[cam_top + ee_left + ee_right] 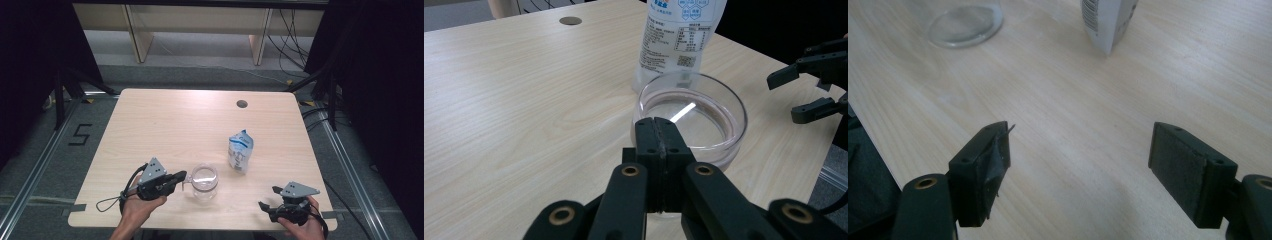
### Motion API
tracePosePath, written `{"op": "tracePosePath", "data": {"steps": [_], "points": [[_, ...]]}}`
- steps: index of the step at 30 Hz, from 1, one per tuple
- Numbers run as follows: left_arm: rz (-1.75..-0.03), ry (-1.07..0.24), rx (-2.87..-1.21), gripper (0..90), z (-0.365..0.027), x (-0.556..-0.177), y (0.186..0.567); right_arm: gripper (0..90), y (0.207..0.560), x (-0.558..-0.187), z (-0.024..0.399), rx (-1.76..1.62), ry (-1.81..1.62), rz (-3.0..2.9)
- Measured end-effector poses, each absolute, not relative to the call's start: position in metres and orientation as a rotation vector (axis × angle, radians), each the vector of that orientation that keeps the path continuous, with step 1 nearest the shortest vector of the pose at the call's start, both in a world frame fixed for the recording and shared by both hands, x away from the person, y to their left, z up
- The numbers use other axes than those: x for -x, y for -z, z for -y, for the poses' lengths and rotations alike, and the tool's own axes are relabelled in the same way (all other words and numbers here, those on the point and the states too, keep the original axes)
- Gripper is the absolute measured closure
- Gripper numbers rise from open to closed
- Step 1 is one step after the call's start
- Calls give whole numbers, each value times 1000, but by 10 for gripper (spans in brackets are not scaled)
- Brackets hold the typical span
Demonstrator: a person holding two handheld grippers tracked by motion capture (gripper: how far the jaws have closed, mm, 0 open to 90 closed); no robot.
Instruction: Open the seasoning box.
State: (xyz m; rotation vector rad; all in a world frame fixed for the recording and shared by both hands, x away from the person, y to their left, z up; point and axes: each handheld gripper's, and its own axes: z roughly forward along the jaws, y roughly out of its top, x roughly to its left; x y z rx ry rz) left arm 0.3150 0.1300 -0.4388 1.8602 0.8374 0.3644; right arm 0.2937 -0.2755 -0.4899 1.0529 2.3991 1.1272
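pouch [240, 151] just behind glass cup [204, 181], table [165, 125]

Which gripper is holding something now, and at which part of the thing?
The left gripper is shut on the near rim of the clear glass jar. The right gripper is open and holds nothing.

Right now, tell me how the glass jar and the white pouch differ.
The glass jar is clear and looks empty; the white pouch is opaque, with blue print and a label. The jar is low, round and open-topped; the pouch is taller, flatter and looks sealed. The left gripper is shut at the jar's near side; nothing touches the pouch. Both stand upright on the table.
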Motion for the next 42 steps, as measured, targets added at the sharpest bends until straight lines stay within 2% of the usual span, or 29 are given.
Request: {"op": "tracePosePath", "data": {"steps": [8,18,26,32,33,42], "points": [[-845,-359,-1854,891,-127,-319,440,269,488,-296,272,-1042,-1158,-2364],[-850,-351,-1850,888,-128,-323,443,336,483,-298,258,-947,-1198,-2372],[-857,-341,-1839,884,-128,-323,444,473,478,-303,240,-849,-1244,-2376],[-841,-346,-1843,883,-129,-323,445,532,476,-306,228,-778,-1267,-2376],[-842,-344,-1840,883,-129,-323,445,568,475,-307,225,-767,-1269,-2369],[-836,-347,-1841,882,-129,-323,445,663,472,-311,214,-764,-1306,-2379]]}}
